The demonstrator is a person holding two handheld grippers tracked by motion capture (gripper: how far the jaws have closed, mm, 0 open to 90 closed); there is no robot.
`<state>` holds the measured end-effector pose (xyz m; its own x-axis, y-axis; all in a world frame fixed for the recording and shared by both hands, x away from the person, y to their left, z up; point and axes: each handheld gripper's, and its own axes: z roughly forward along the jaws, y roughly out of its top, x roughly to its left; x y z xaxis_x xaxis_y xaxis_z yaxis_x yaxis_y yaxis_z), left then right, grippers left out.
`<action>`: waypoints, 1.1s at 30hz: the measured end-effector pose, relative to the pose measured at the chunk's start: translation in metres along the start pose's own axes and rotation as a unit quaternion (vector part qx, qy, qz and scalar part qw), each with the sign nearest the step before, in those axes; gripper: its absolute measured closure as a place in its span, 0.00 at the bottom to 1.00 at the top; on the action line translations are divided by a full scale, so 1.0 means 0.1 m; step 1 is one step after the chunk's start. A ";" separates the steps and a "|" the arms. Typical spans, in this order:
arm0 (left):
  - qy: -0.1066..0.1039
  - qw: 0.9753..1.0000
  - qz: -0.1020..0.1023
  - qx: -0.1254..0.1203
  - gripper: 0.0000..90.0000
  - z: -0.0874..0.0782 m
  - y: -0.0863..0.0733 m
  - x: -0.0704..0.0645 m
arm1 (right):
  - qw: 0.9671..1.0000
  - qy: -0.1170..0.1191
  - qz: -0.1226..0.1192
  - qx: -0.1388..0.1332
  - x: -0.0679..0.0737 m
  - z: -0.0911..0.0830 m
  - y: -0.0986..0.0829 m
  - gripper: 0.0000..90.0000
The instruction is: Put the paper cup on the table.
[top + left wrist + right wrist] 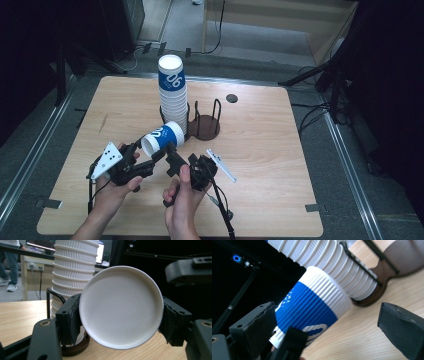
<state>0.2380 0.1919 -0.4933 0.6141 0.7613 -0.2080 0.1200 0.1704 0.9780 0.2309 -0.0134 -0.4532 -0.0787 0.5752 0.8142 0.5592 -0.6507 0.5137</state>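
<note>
A pale wooden table stands in a dark room. One tall stack of cups fills the left ring of a dark two-ring holder (right ring empty). At frame centre, the left gripper clamps one blue-banded cup, tipped sideways. The right gripper is spread wide beside it.

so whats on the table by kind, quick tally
loose blue and white cup, held on its side in the left claw: 1
stack of nested cups: 1
dark wire cup holder, two bays: 1
handheld claws, with the right claw open: 2
total: 5
</note>
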 end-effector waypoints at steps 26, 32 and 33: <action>-0.008 1.000 0.001 -0.005 0.33 0.01 0.01 -0.04 | 0.977 0.054 0.194 0.074 -0.08 0.27 0.07 0.02; -0.009 1.000 0.002 -0.004 0.33 0.01 0.00 -0.04 | 0.968 0.064 0.224 0.089 -0.09 0.31 0.08 0.02; -0.009 1.000 0.001 -0.004 0.33 0.00 0.01 -0.04 | 0.968 0.066 0.224 0.087 -0.09 0.32 0.09 0.02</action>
<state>0.2356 0.1885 -0.4918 0.6280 0.7505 -0.2059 0.1129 0.1739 0.9783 0.2627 -0.0086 -0.4648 0.1052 0.1777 0.9784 0.6911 -0.7205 0.0565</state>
